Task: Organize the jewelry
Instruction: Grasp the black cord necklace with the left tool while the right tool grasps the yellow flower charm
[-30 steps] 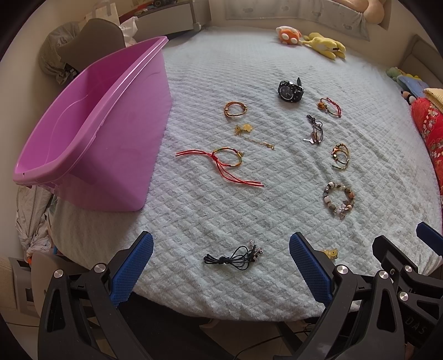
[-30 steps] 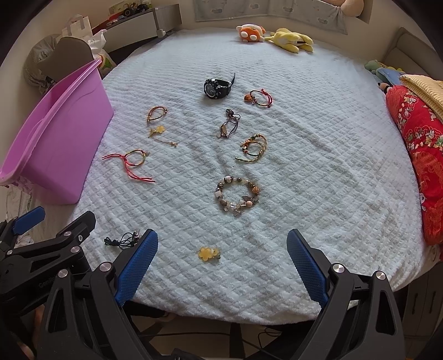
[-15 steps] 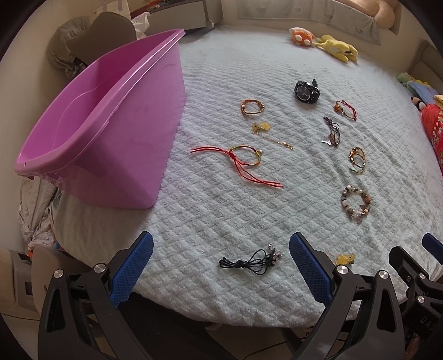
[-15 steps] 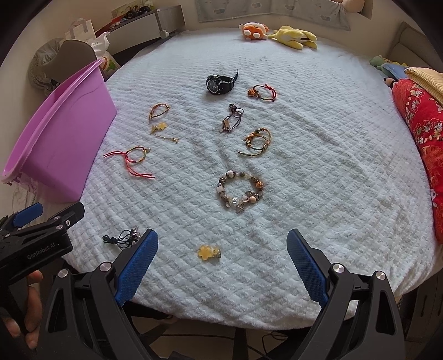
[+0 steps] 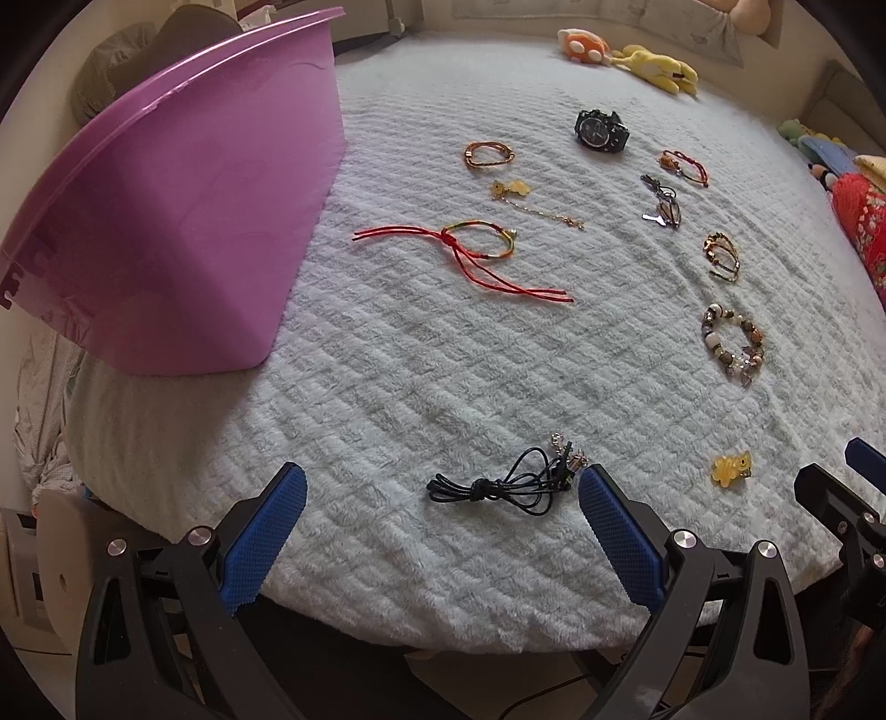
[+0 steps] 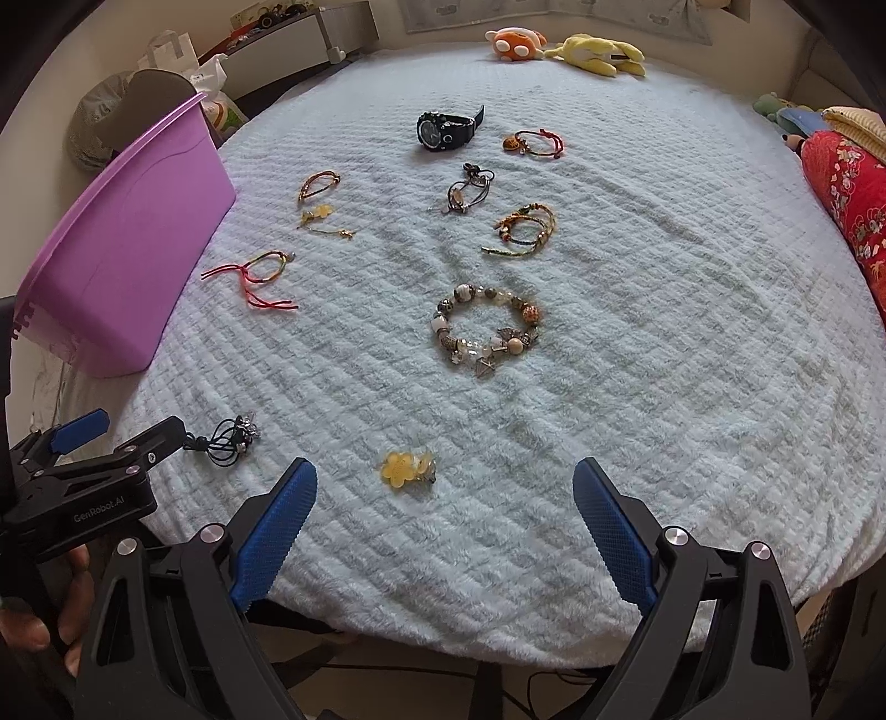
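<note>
Several jewelry pieces lie on a pale blue quilted bed (image 5: 387, 387). A black cord necklace (image 5: 498, 482) lies just ahead of my left gripper (image 5: 440, 482), which is open and empty. A yellow flower charm (image 6: 407, 468) lies just ahead of my right gripper (image 6: 443, 482), also open and empty. Farther off lie a beaded bracelet (image 6: 484, 329), a red string bracelet (image 5: 476, 249), a black watch (image 5: 601, 130) and several thin bracelets. A purple plastic tub (image 5: 166, 221) stands at the bed's left edge.
Plush toys (image 6: 565, 47) lie at the far edge of the bed. A red patterned cushion (image 6: 847, 194) sits at the right. My left gripper also shows in the right wrist view (image 6: 83, 471), near the black cord. The bed's front edge is right under both grippers.
Both grippers have moved forward over the bed's front edge toward the jewelry. The black cord now lies between the left fingertips. Both stay open.
</note>
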Demonstrator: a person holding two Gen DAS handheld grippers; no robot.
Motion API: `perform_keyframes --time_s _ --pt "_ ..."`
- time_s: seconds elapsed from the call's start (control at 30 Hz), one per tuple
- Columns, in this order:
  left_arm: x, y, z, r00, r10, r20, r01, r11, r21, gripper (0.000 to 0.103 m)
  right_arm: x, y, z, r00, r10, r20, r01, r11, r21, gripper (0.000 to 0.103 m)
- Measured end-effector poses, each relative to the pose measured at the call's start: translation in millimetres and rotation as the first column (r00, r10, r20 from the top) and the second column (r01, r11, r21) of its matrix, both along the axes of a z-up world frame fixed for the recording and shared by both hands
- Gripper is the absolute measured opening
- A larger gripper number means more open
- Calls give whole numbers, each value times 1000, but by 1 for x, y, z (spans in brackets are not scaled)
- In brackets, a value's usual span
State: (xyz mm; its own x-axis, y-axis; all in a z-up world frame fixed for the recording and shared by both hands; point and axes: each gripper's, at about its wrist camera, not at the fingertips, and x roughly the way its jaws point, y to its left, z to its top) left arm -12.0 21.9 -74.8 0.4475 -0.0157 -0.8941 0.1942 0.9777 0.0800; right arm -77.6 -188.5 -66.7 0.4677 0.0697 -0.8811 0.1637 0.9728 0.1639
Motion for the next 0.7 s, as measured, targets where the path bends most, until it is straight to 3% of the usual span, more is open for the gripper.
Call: perform_keyframes --time_s 0.37,0.7 --pt "-1 0 -34 1000 -2 2 2 999 -37 97 1 5 -35 999 39 9 -39 999 11 89" --pt "6 -3 -45 1000 2 -17 -3 999 -46 97 11 8 -50 999 43 13 -42 997 -60 89"
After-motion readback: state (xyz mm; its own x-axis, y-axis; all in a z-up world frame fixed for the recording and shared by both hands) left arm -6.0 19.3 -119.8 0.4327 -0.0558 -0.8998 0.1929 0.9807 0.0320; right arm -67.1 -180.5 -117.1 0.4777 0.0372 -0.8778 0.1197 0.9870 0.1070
